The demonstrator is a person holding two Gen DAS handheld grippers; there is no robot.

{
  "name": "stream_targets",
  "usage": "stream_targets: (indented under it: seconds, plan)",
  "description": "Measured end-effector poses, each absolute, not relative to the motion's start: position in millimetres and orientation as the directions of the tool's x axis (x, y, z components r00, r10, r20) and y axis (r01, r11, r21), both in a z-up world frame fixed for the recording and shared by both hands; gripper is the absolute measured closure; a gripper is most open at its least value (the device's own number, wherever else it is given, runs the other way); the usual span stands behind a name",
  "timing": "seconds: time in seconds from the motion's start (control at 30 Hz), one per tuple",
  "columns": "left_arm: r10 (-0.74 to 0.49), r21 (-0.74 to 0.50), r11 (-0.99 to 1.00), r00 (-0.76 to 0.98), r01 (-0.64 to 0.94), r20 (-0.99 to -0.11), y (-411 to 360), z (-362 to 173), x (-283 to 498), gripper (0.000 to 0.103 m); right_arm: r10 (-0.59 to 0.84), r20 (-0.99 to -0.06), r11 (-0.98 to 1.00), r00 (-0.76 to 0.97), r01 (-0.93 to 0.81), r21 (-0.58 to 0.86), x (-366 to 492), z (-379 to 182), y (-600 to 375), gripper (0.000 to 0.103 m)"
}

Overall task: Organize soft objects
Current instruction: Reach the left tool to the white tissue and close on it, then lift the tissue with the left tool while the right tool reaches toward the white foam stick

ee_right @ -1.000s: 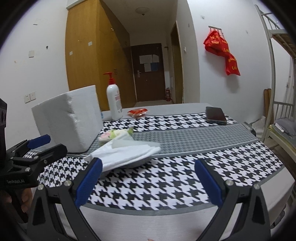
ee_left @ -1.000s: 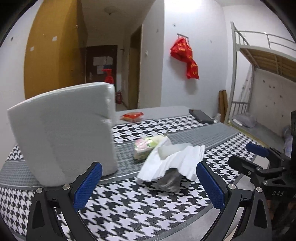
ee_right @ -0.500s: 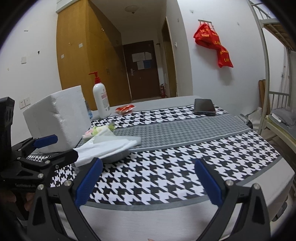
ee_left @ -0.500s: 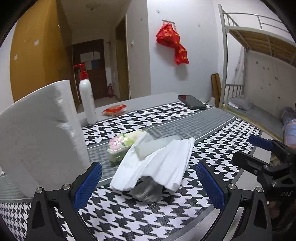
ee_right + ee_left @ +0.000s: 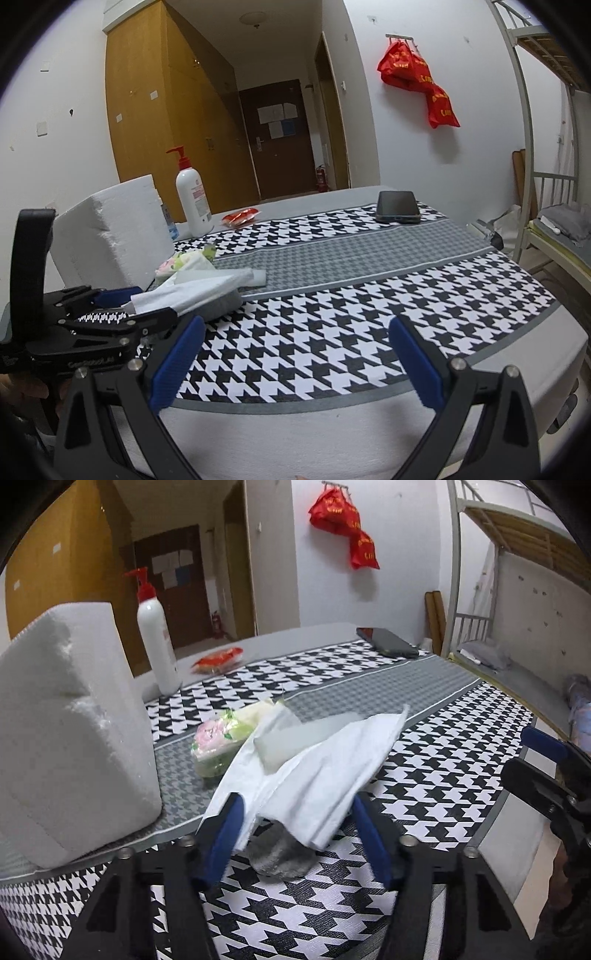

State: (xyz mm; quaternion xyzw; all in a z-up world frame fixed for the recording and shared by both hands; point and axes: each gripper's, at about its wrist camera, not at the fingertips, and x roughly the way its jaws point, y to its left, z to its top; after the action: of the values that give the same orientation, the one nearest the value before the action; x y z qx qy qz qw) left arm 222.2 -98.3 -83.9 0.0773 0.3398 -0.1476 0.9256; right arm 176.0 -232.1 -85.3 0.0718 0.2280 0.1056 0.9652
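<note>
Houndstooth tablecloth (image 5: pixel 424 775) is carrying limp white cloth (image 5: pixel 325 771) at frame centre; left gripper (image 5: pixel 299 834) is bracketing its near edge, unclenched, right gripper (image 5: pixel 295 354) gaping empty. Pinch the hem.

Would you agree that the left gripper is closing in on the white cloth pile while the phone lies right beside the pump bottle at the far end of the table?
Not quite: the phone lies apart from the pump bottle, at the far right, with the red packet between them, as the right wrist view shows. The left gripper does flank the white cloth pile.
</note>
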Motion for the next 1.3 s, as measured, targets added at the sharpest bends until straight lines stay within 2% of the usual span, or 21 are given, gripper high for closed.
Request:
stream_targets:
  seconds: [0.13, 0.2, 0.3, 0.4, 0.77, 1.3]
  plan:
    - [-0.220, 0.044, 0.943, 0.713, 0.331, -0.666, -100, -86, 222, 0.060, 0.238, -0.426, 0.967, 0.873, -0.171, 0.190, 176, -86, -232, 0.002]
    - [-0.224, 0.034, 0.943, 0.704, 0.332, -0.674, -99, -87, 223, 0.075, 0.238, -0.424, 0.967, 0.874, -0.170, 0.192, 175, -86, -232, 0.002]
    - [-0.246, 0.007, 0.941, 0.699, 0.338, -0.671, -97, -86, 222, 0.090, 0.234, -0.423, 0.967, 0.875, -0.166, 0.192, 174, -85, -232, 0.002]
    - [-0.292, -0.025, 0.928, 0.686, 0.371, -0.667, -98, -85, 220, 0.094, 0.228, -0.423, 0.969, 0.877, -0.161, 0.190, 172, -85, -233, 0.002]
    - [-0.493, -0.161, 0.842, 0.611, 0.516, -0.619, -100, -69, 191, 0.095, 0.203, -0.411, 0.973, 0.889, -0.136, 0.187, 160, -77, -235, 0.002]
    - [-0.541, -0.223, 0.831, 0.646, 0.510, -0.539, -50, -47, 154, 0.095, 0.203, -0.406, 0.976, 0.891, -0.151, 0.157, 154, -66, -210, 0.002]
